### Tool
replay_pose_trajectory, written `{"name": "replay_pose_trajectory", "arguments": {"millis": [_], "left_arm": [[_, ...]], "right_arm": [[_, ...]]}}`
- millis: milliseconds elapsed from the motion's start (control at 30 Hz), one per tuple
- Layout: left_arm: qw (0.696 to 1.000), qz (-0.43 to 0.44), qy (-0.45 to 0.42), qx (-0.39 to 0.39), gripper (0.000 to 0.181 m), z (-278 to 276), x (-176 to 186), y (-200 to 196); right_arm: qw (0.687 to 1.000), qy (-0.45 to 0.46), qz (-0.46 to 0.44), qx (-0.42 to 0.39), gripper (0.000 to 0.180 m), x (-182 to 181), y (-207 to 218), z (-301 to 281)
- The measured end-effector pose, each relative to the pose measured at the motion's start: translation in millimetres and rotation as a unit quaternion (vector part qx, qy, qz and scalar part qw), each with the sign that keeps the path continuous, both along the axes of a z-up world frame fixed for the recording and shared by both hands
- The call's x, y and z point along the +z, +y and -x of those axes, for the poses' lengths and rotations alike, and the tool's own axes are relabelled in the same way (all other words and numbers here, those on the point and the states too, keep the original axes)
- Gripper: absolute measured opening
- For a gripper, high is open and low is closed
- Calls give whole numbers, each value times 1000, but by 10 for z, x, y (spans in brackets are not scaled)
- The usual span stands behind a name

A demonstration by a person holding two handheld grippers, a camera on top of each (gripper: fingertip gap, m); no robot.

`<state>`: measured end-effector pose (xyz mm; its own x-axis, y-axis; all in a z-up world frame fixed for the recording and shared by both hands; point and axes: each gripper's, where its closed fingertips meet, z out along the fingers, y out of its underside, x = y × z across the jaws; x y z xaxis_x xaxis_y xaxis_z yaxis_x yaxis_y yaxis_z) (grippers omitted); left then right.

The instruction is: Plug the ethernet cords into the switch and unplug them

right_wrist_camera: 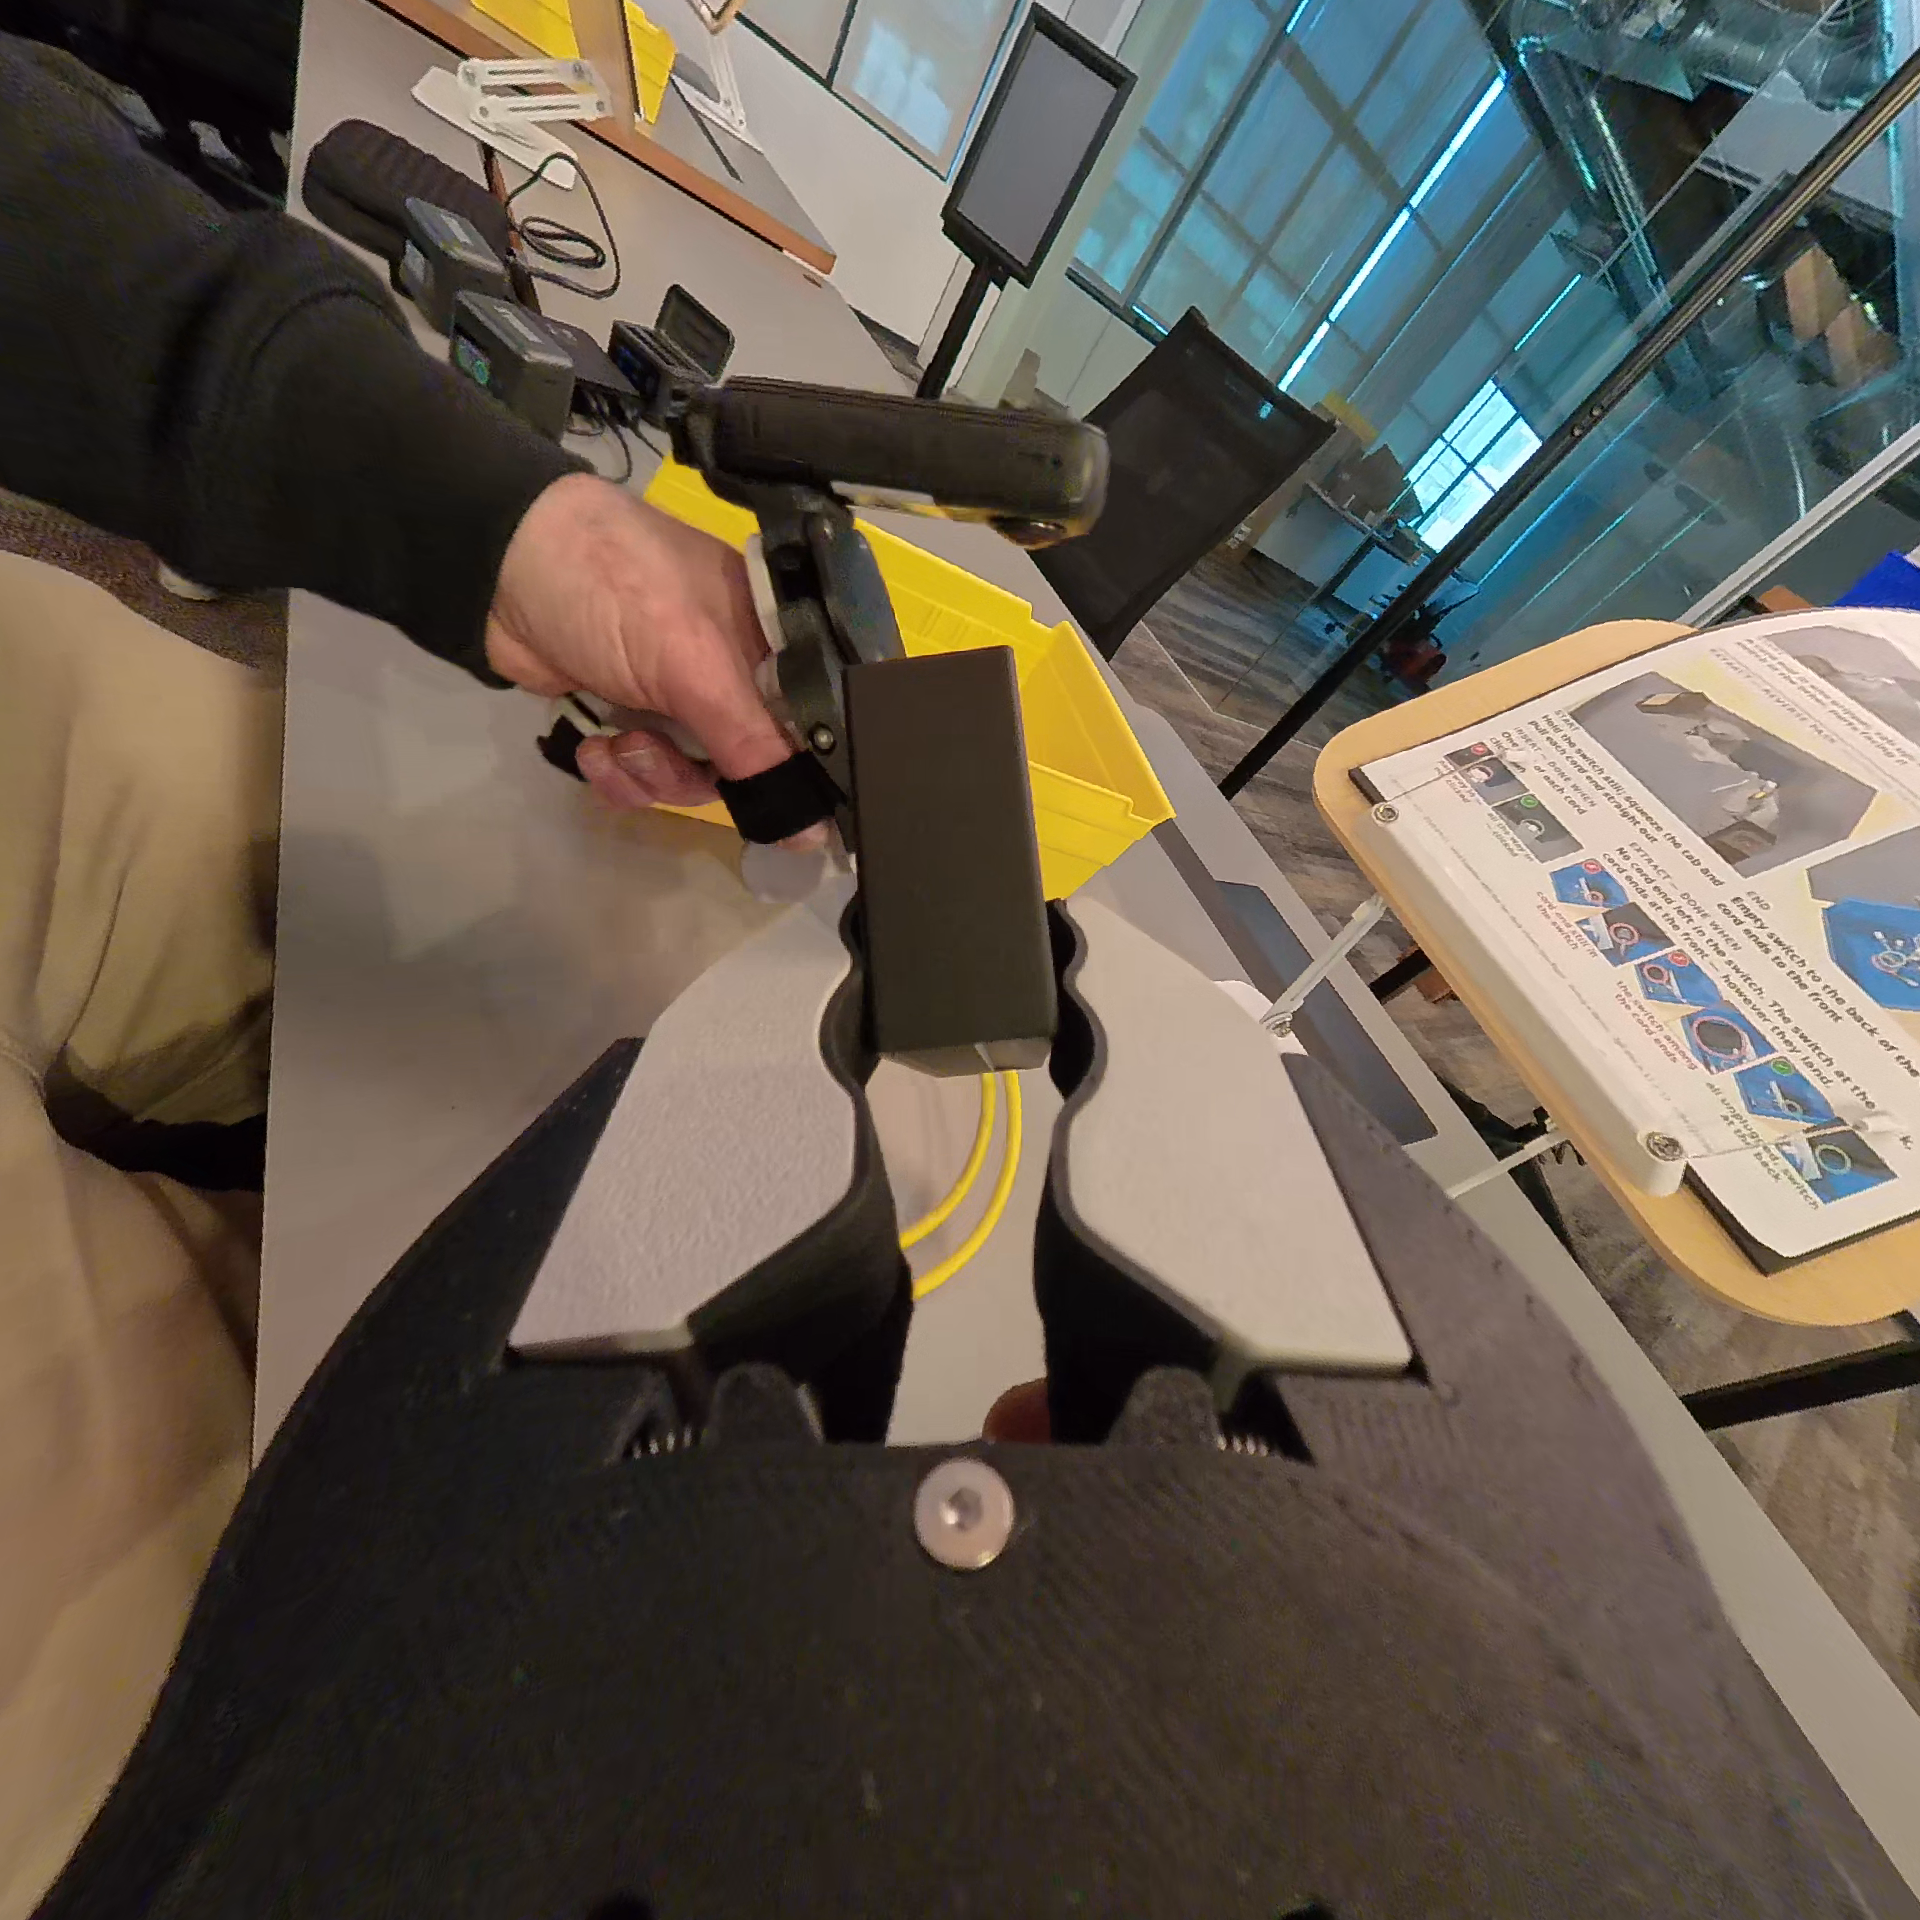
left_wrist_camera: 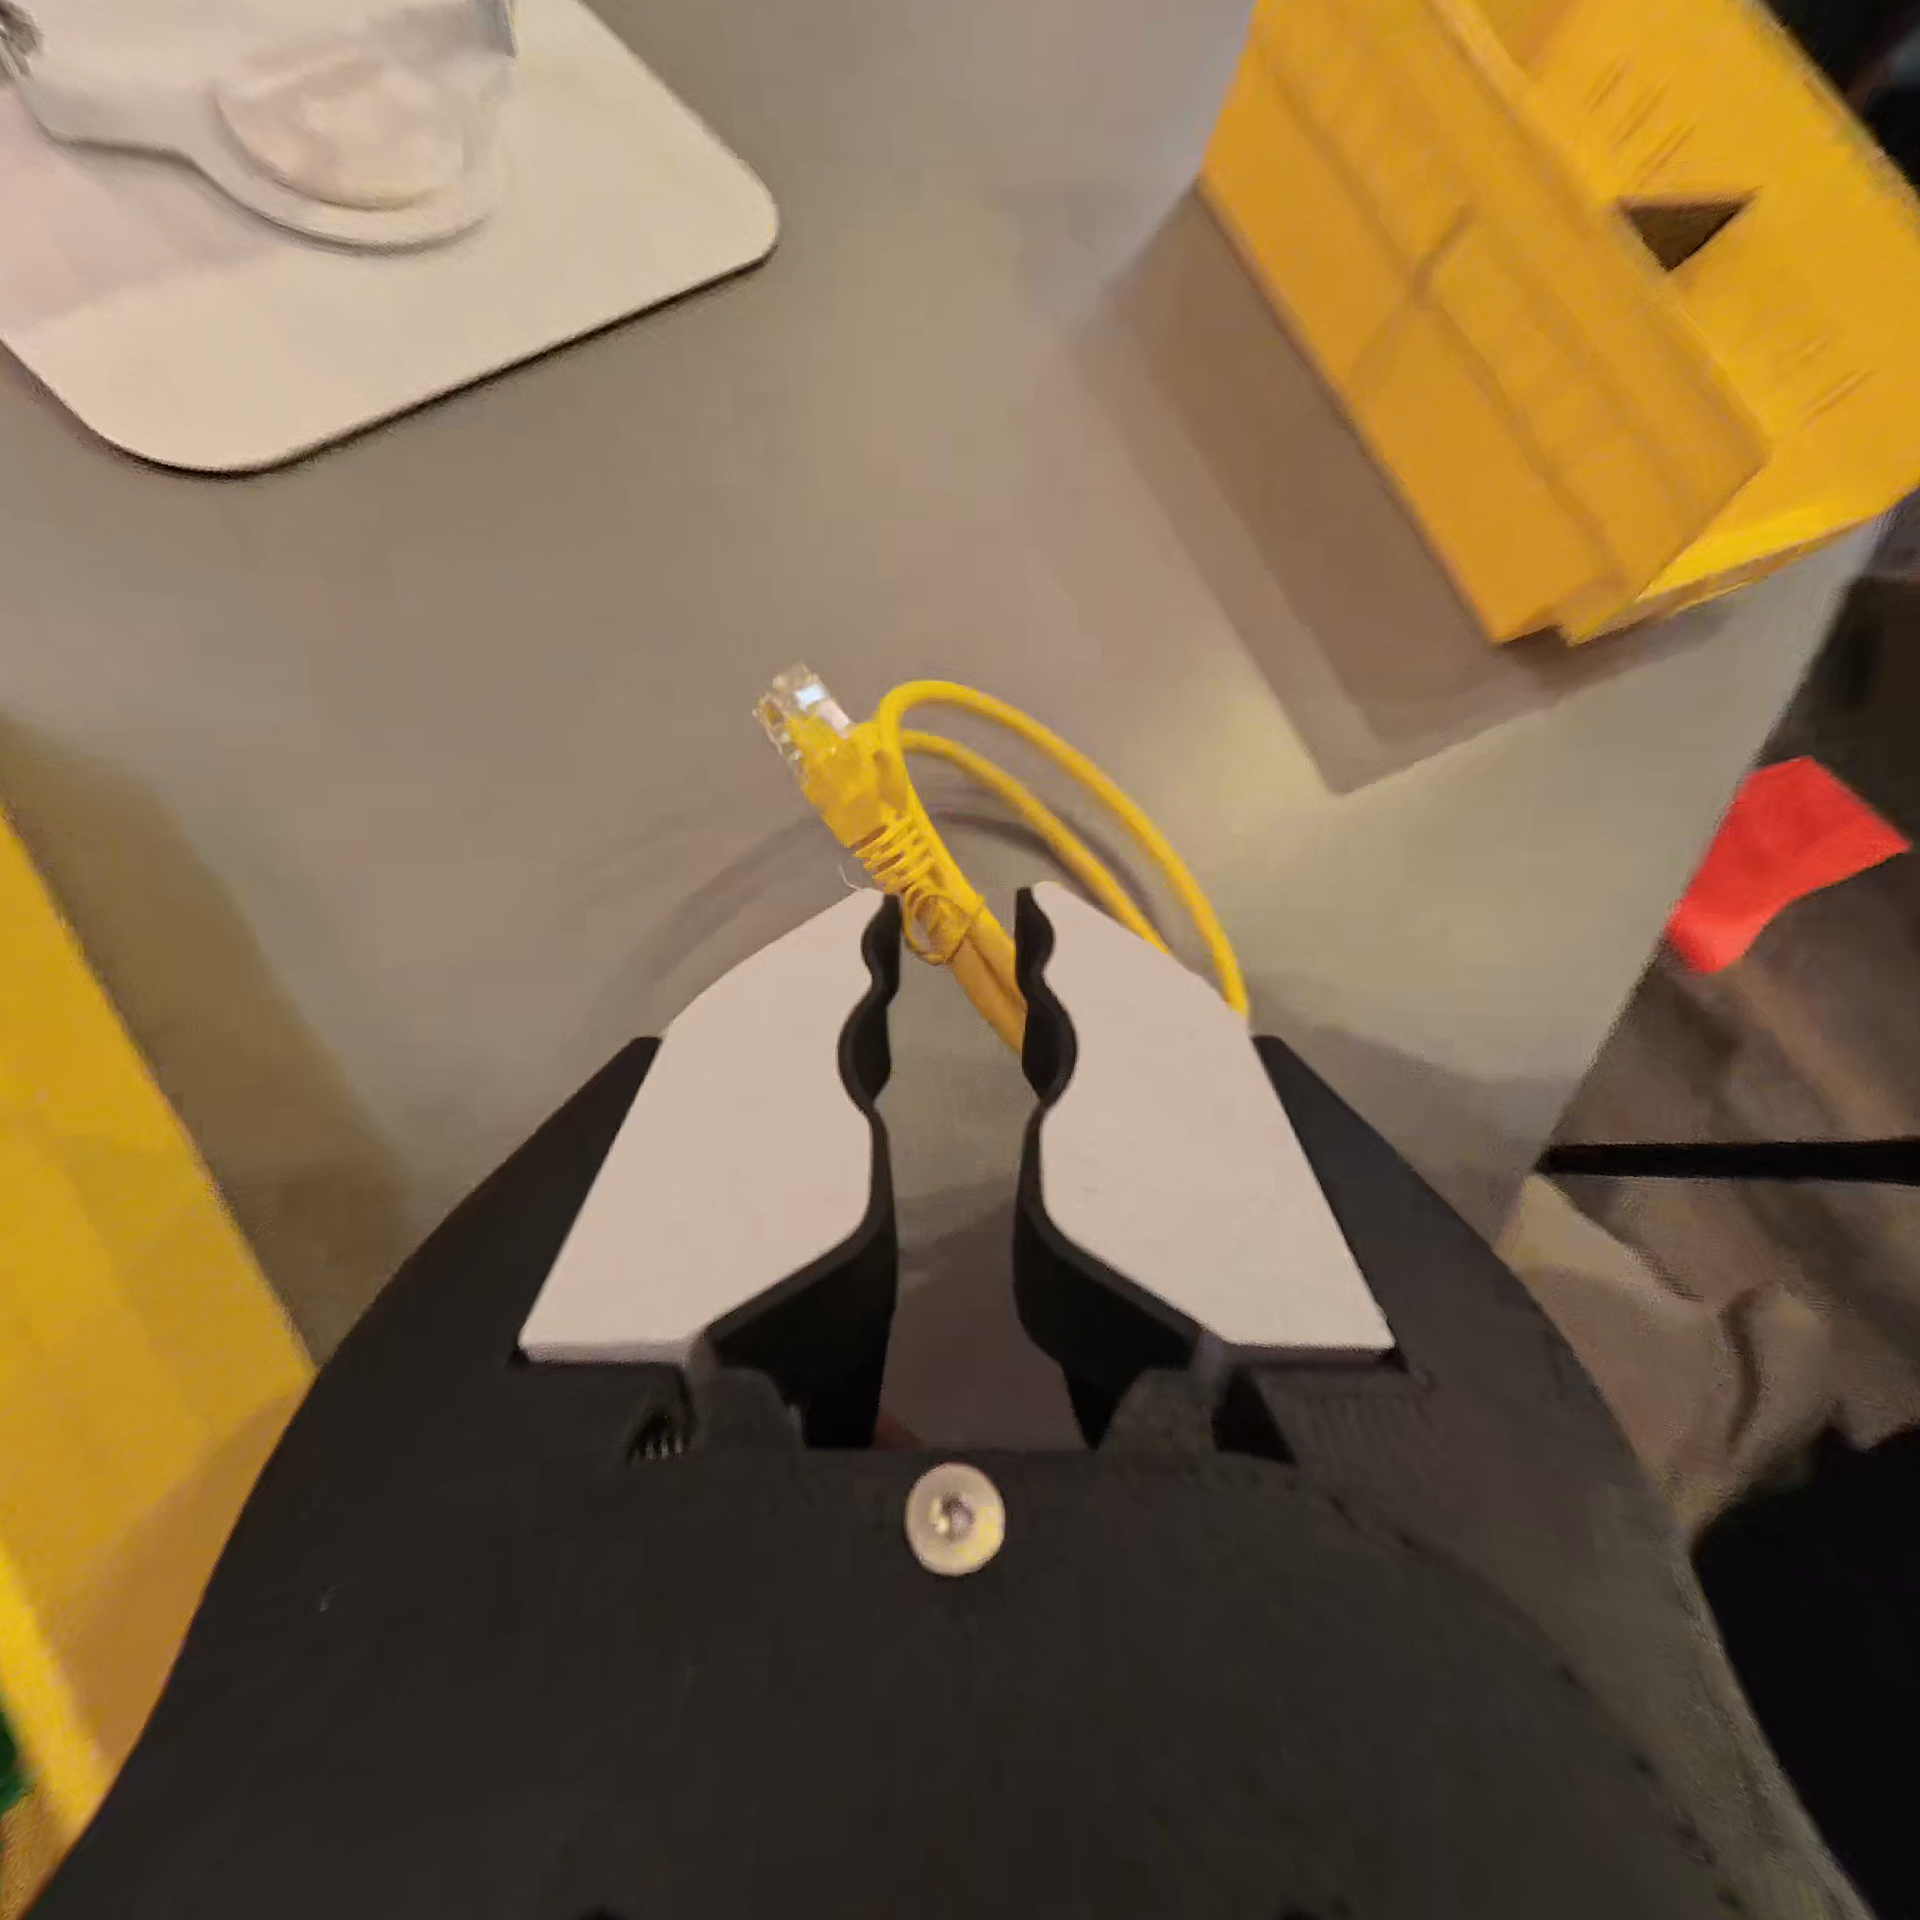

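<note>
Now yellow cord (left_wrist_camera: 940, 914), clear plug.

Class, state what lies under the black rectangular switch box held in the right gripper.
Under the black rectangular switch box, loops of thin yellow ethernet cord lie on the grey table; the box covers their far ends.

Left wrist view: warm, soft indoor light. Motion blur smears the yellow bin (left_wrist_camera: 1507, 312) far right, the white pad (left_wrist_camera: 343, 291) far left and the red scrap (left_wrist_camera: 1766, 862). Cord (left_wrist_camera: 883, 821) and gripper (left_wrist_camera: 951, 904) stay fairly sharp. Faint shadows lie on the grey table (left_wrist_camera: 520, 644) beside the bin.

Right wrist view: brighter, cooler. Daylight enters through windows (right_wrist_camera: 1403, 260) far right, blue-tinted. Sharp centre; wide-angle bending tilts the table (right_wrist_camera: 436, 935) and stand (right_wrist_camera: 1558, 1195). Beige cloth (right_wrist_camera: 125, 935) near left is soft.
</note>
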<state>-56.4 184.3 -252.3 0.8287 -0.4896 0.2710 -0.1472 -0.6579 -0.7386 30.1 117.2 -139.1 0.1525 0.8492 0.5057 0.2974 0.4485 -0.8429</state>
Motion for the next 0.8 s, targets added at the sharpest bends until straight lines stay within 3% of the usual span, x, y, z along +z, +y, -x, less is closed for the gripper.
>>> {"name": "replay_pose_trajectory", "arguments": {"millis": [33,133,300,433,600,800], "left_arm": [[999,-10,33,7,25,37,3,49],[991,7,134,-15,44,32,-122,63],[986,22,162,25,45,127,-340,59],[983,25,164,72,40,204,-524,181],[977,19,170,124,16,338,-619,350],[984,60,121,119,27,220,-817,350]], "right_arm": [[1000,0,0,0,29,1,-1,0],[1000,-2,-2,-2,29,5,1,-4],[1000,1,-3,-5,29,20,9,-29],[1000,2,4,1,29,-8,8,-3],[1000,0,-5,0,29,16,-19,-2],[1000,4,0,1,29,6,-6,-5]]}}
